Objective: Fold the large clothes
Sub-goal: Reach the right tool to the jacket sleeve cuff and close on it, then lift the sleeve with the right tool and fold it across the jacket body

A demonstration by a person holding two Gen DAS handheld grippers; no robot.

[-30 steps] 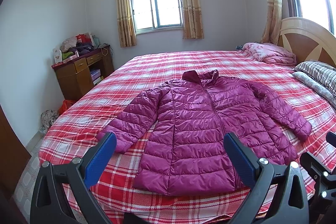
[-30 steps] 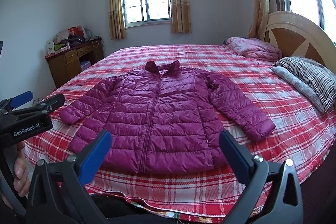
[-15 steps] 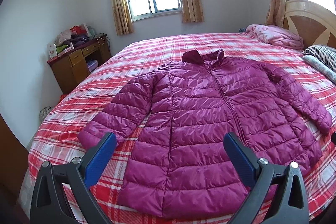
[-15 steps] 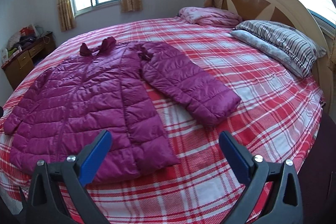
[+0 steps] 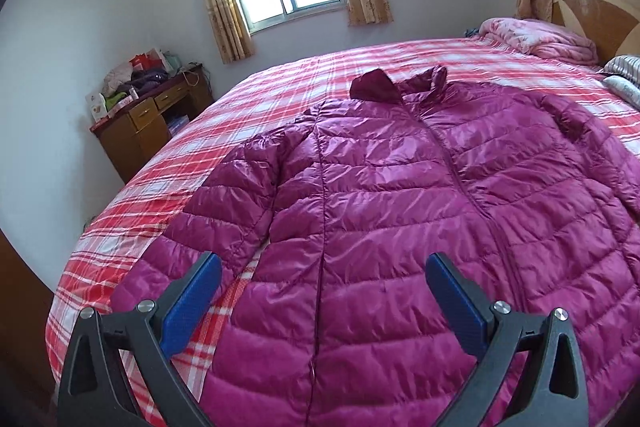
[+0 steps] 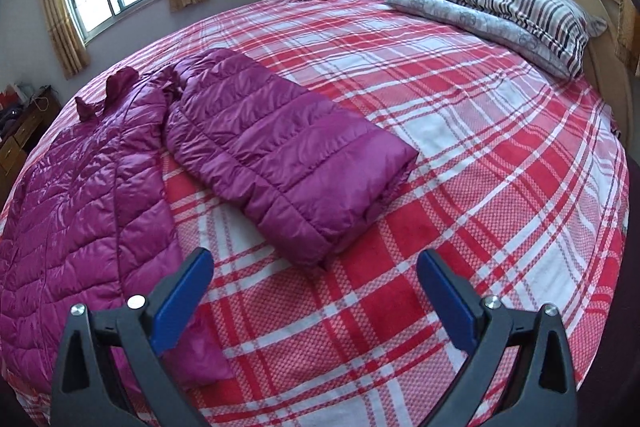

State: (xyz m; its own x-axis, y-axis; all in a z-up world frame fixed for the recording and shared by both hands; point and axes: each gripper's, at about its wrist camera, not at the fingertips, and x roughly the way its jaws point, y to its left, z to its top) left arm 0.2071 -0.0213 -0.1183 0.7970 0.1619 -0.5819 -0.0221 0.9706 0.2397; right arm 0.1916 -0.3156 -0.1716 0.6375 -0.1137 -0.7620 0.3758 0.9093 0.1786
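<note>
I am holding my left gripper (image 5: 323, 301) with its blue pads spread wide and nothing between them, over the lower front of the magenta puffer jacket (image 5: 400, 211), which is lying face up and zipped on the red plaid bedspread (image 5: 280, 83) with its collar (image 5: 396, 87) pointing away from me toward the window. From this side the jacket's left-hand sleeve (image 5: 224, 211) is running down and outward, its cuff end lying just left of my left pads, so this hand is the nearer one for that sleeve.

I am holding my right gripper (image 6: 315, 289) equally wide apart and empty, above bare plaid just short of the other sleeve (image 6: 280, 155). That sleeve is stretching from the shoulder at upper left diagonally toward me, and its cuff (image 6: 320, 243) is lying straight ahead between my pads, a little beyond them. Its long axis is slanting away from the body of the jacket, which is lying to my left in this view.

Judging from this, nothing is folded yet, and the coming move is turning on that cuff: my right hand is nearer to it, and the sleeve would need carrying leftward across the chest
</note>
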